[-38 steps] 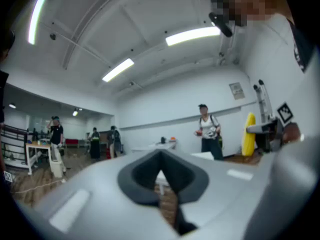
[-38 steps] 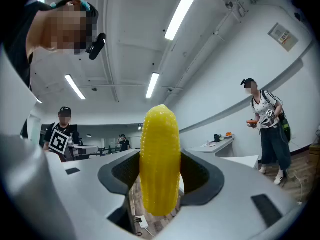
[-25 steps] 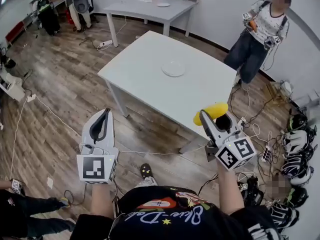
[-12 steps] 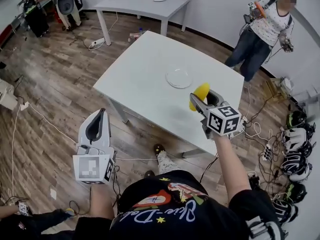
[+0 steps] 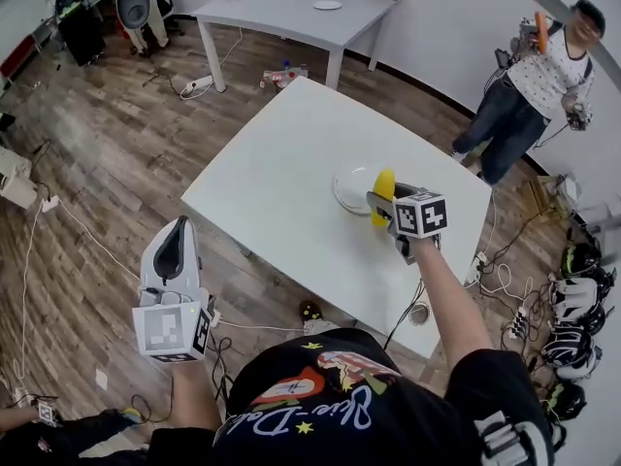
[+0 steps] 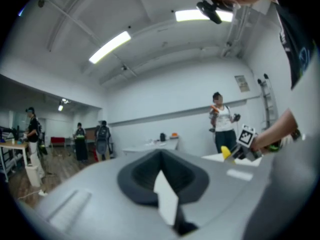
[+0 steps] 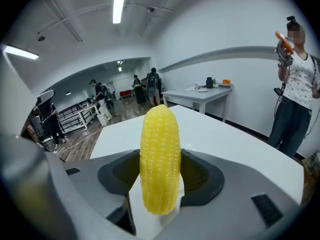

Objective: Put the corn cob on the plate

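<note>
Carried farther across the counter (image 5: 281,163), the right gripper (image 5: 382,204) clamps the one corn cob (image 5: 385,186) over the single plate's (image 5: 346,190) edge, while the left gripper (image 5: 177,233) hangs closed, empty.

- Corn (image 5: 385,188): a yellow cob with even rows of kernels, standing upright. The jaws of the right gripper (image 5: 380,204) clamp its lower part. From the head view it overlaps the plate's right edge; whether it touches the plate cannot be told.
- Plate (image 5: 348,190): white and round, lying flat on the white table (image 5: 281,173), toward the table's far right side.
</note>
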{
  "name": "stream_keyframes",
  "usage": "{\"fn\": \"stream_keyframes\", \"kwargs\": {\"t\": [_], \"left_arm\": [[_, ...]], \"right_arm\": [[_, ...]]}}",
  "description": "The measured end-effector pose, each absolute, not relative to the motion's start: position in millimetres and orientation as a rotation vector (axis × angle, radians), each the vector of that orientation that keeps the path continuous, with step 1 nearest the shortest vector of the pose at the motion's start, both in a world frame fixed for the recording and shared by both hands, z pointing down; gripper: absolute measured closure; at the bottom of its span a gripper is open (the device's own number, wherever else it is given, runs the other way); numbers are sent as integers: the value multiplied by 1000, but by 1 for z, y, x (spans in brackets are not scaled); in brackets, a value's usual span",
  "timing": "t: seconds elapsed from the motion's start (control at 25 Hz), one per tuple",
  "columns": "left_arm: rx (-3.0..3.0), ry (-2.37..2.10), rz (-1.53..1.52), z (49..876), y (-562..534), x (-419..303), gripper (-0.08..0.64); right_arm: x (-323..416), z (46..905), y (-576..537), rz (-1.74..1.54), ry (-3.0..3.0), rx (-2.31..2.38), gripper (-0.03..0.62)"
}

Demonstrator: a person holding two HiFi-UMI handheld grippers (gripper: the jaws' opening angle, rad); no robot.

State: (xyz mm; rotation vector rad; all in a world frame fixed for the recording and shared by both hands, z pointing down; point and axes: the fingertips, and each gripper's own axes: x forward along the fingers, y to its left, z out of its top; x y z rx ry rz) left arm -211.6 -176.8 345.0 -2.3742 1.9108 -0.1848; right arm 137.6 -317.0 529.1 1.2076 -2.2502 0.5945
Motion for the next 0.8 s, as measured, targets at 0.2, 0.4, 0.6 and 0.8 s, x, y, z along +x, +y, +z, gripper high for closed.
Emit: {"fn": "stream_keyframes", "kwargs": {"t": [0.2, 0.4, 0.6, 0.8], "left_arm": [[-2363, 1967, -198, 353, -198, -217, 569], [-2331, 2049, -241, 364, -209, -239, 569], [-2303, 2114, -281, 377, -212, -257, 569], [-2315, 2129, -312, 381, -213, -264, 569]], "right_arm": [[133, 555, -353, 657, -2177, 1086, 344], [119, 584, -384, 644, -2082, 1007, 344], [107, 609, -403, 638, -2033, 977, 344], [97, 622, -402, 618, -2032, 979, 344]]}}
